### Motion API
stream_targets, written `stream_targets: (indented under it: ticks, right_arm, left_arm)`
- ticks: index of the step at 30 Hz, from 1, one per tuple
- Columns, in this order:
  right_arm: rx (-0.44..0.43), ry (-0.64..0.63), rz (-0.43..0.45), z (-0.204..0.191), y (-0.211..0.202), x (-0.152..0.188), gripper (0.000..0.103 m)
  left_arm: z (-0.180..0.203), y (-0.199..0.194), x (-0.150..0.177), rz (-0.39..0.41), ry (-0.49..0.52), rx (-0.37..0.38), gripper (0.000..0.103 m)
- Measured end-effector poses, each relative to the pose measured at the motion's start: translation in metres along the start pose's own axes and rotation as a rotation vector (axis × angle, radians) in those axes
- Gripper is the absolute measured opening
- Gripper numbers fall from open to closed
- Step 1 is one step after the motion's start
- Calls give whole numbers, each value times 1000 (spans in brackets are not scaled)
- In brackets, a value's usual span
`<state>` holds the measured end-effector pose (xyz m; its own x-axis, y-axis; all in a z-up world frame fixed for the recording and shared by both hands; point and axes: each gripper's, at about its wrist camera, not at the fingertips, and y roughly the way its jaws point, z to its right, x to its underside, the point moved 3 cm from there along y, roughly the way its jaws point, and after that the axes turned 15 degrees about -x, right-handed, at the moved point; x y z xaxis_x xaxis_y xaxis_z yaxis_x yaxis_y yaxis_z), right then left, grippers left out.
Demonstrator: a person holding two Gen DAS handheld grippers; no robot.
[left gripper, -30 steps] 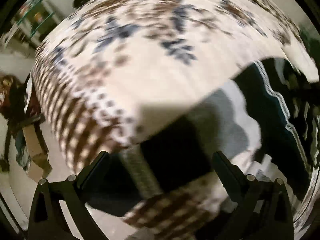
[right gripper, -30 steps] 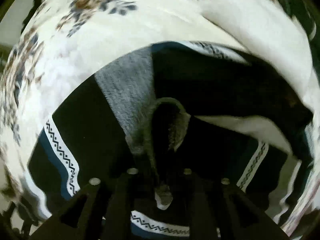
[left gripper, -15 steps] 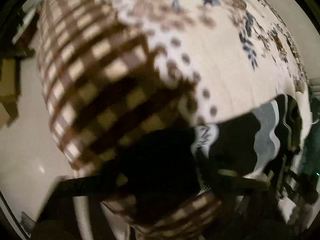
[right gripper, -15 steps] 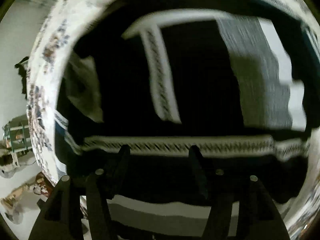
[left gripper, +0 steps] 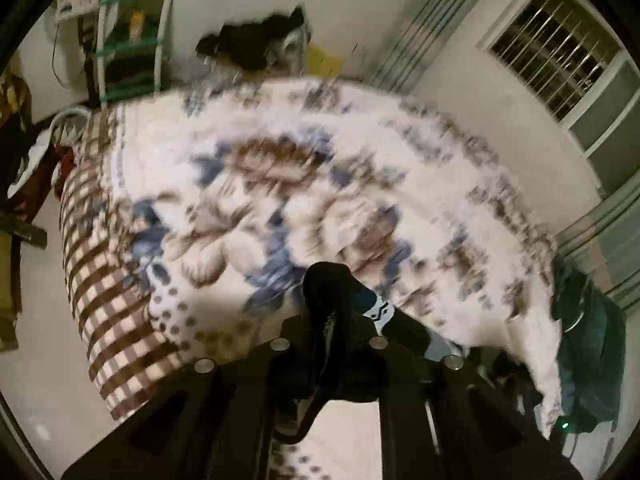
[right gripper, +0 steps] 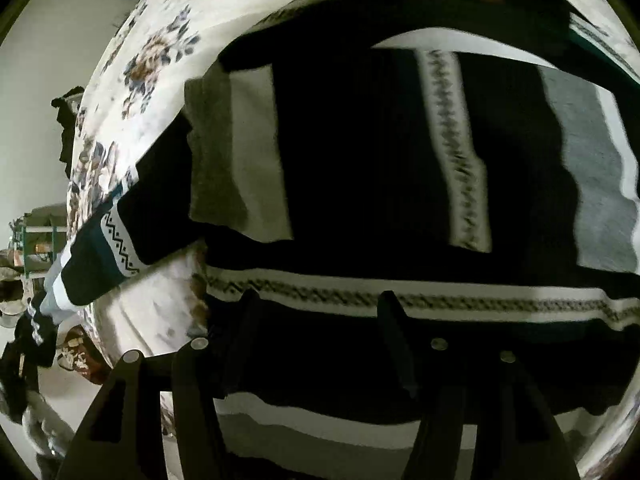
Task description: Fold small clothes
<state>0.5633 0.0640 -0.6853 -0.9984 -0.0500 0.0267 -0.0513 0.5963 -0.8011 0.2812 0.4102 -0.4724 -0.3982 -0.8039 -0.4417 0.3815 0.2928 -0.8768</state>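
A black knit sweater [right gripper: 360,152] with grey, white and teal patterned bands lies spread on a floral bedspread [right gripper: 160,52]. One sleeve [right gripper: 116,248] trails off to the left. My right gripper [right gripper: 316,300] is open and hovers just over the sweater's lower patterned band. In the left wrist view my left gripper [left gripper: 332,320] is shut on a bunched bit of the sweater [left gripper: 340,292] and holds it up over the bedspread [left gripper: 280,184].
The bed's checked brown edge [left gripper: 104,300] drops to a pale floor at the left. A green shelf rack [left gripper: 132,36] and dark clothes [left gripper: 256,40] stand behind the bed. A dark teal garment [left gripper: 584,340] hangs at the right. A barred window [left gripper: 556,48] is at the upper right.
My left gripper was open and has shut on a piece of the sweater and lifted it. My right gripper has let go of the cloth and opened over the sweater.
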Motion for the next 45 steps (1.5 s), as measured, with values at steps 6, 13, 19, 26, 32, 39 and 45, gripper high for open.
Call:
stream_targets:
  ticks: [6,13,19,26,32,39,45]
  right_arm:
    - [5,2,-48,-7,17,2,63]
    - [12,25,-72,2,25,4,63]
    - [34,7,-80,-7,36,-3,63]
    - [50,-12,-68,-15,41,-8,63]
    - [38,-11,-47,-17,36,-9,63]
    - [32,12,-53,-17,36,-5,63]
    - [29,22,-42,-13,30,-3,63]
  left_arm:
    - [-97,62,54,-297,-276,-103,27]
    - [-119,77,81,-376,-503,56,56]
    - [-79,122,45,-425,-339,64,55]
    - [-56,59,-2,-196,-215,191,1]
    - [-68,24,-37,-49,-238,284,6]
    - [-134,85,20,-309,-418,115,39]
    - [-113,102,52,-375,-450,221,67]
